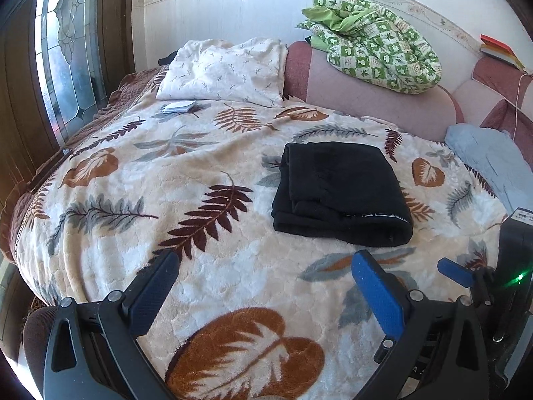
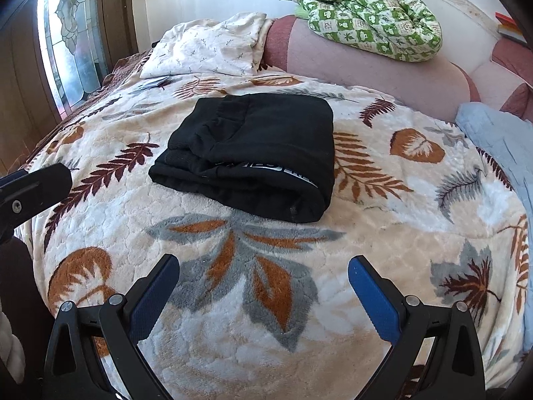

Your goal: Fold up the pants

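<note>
The black pants lie folded into a compact rectangle on the leaf-patterned blanket. They also show in the right wrist view, with a white-lettered waistband at the near fold. My left gripper is open and empty, held above the blanket, near and to the left of the pants. My right gripper is open and empty, in front of the pants and apart from them. The right gripper also shows in the left wrist view, and part of the left gripper in the right wrist view.
A white pillow and a small packet lie at the bed's head. A green checked quilt sits on the pink headboard. A light blue cloth lies at the right. A stained-glass window is at the left.
</note>
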Motion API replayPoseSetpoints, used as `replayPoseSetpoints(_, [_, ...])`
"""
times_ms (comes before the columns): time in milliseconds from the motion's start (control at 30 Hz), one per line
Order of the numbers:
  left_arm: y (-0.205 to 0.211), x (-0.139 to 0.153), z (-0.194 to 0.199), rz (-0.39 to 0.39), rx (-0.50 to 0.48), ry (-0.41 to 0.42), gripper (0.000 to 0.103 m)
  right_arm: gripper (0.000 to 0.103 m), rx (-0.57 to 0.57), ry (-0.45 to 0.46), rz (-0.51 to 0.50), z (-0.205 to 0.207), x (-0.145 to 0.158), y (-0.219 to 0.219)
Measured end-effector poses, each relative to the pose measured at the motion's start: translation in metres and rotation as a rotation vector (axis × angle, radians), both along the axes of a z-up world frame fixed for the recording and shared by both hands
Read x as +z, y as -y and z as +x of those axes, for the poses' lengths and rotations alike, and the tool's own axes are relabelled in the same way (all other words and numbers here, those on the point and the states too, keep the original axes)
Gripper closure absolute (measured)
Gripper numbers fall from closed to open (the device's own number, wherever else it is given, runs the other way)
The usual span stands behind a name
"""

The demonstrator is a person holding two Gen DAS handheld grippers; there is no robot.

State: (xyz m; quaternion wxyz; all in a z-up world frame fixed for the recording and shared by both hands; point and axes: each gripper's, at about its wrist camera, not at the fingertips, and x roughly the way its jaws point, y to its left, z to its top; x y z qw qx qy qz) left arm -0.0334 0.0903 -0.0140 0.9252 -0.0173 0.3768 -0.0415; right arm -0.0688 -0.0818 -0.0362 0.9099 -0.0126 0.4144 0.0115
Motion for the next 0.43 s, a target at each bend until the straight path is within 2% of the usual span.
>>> replayPoseSetpoints(433, [-0.004, -0.028, 0.009, 0.003, 0.018, -0.102, 0.000, 0.000, -0.002, -0.047, -0.021, 0.008, -0.008, -0.005])
